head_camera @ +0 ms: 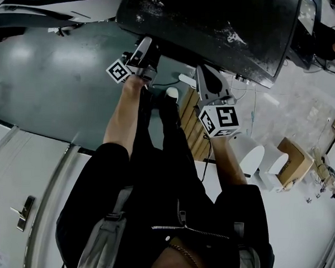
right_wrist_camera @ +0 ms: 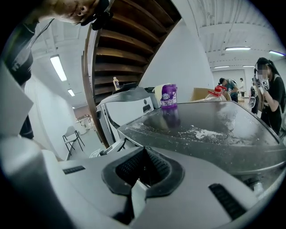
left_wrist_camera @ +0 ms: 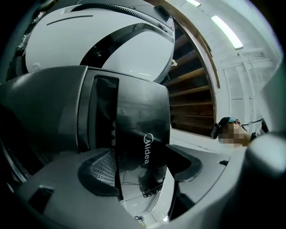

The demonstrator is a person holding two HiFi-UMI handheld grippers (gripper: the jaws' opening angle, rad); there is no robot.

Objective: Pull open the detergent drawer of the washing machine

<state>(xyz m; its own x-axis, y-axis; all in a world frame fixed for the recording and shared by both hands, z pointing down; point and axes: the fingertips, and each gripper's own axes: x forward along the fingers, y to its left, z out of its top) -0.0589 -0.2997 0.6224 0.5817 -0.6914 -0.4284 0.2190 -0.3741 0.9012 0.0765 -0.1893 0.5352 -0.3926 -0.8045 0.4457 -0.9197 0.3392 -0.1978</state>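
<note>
**Left claw spread wide at the drawer front, right claw shut and idle**

In the head view we look steeply down past our dark jacket [head_camera: 169, 215] at the washing machine [head_camera: 218, 27]. Its dark top fills the far edge of the picture. The left claw [head_camera: 143, 48] is raised to the machine's front edge. The right claw [head_camera: 207, 76] sits just to its right and a little nearer to us, under the same edge. We cannot pick out the drawer from here.

The left gripper view is rolled onto its side. The jaws stand as wide apart as they go. Between them is a glossy dark panel bearing a brand name, which we take to be the front of the detergent drawer [left_wrist_camera: 134, 129]. Neither pad presses on it, so this claw holds nothing. We judge the straddle deliberate, since one squeeze would give a hold for pulling. We cannot tell whether the drawer is flush or partly out. A white machine [left_wrist_camera: 111, 40] stands beyond it.

In the right gripper view the jaws are closed together on nothing. This view looks across the dark top [right_wrist_camera: 232, 134], which is dusted with white powder [right_wrist_camera: 203, 133]. A purple bottle [right_wrist_camera: 169, 96] stands at its far side. We judge this claw is parked shut because the pull needs one claw only, and here it is clear of the drawer's path.
</note>
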